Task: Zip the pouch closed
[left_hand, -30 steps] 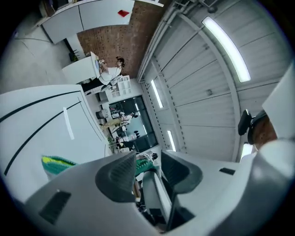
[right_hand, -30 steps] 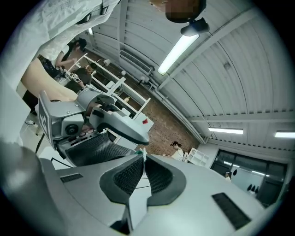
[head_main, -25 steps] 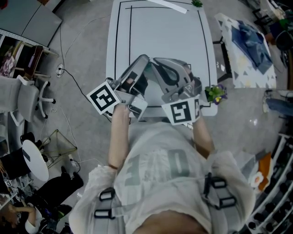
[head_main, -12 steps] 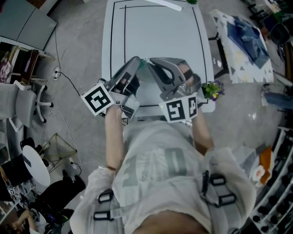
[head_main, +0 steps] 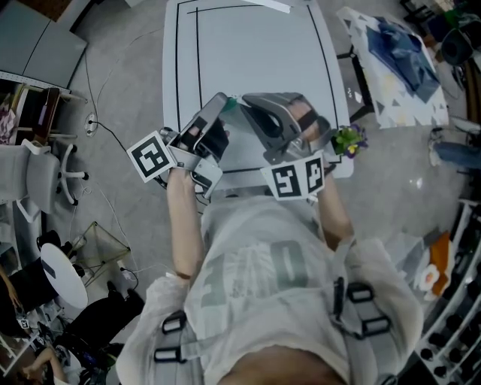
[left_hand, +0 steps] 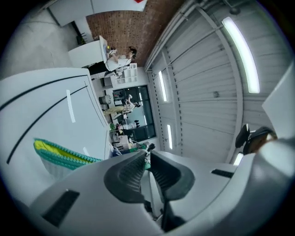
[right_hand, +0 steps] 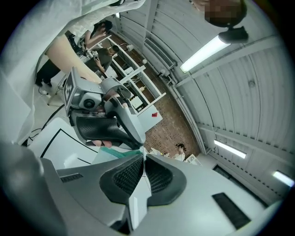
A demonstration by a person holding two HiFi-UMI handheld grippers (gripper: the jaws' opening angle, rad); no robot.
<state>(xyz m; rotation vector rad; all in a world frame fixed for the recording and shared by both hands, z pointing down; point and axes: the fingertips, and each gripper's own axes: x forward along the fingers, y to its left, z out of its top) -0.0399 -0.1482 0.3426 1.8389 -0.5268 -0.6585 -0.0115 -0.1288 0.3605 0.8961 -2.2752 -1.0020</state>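
Note:
Both grippers are raised over the white table (head_main: 248, 45), tips meeting at a pouch. The pouch (left_hand: 60, 156) is pale, with a green zipper and a yellow edge; only a green speck (head_main: 234, 100) of it shows in the head view. My left gripper (left_hand: 147, 156) (head_main: 223, 101) is closing, its tips pressing a small green tab at the zipper's end, seemingly the pull. My right gripper (right_hand: 144, 156) (head_main: 245, 101) is shut on the pouch's teal edge (right_hand: 120, 153), facing the left gripper's dark fingers (right_hand: 99, 129). Most of the pouch is hidden behind the jaws.
A small potted plant with purple flowers (head_main: 347, 139) stands at the table's right edge. A white strip (head_main: 263, 4) lies at the far edge. Another table with blue cloth (head_main: 398, 60) is to the right, office chairs (head_main: 37, 165) to the left.
The left gripper's jaws have closed onto the green end of the zipper. Both hands stayed nearly in place, with a slight roll. The right gripper kept its hold.

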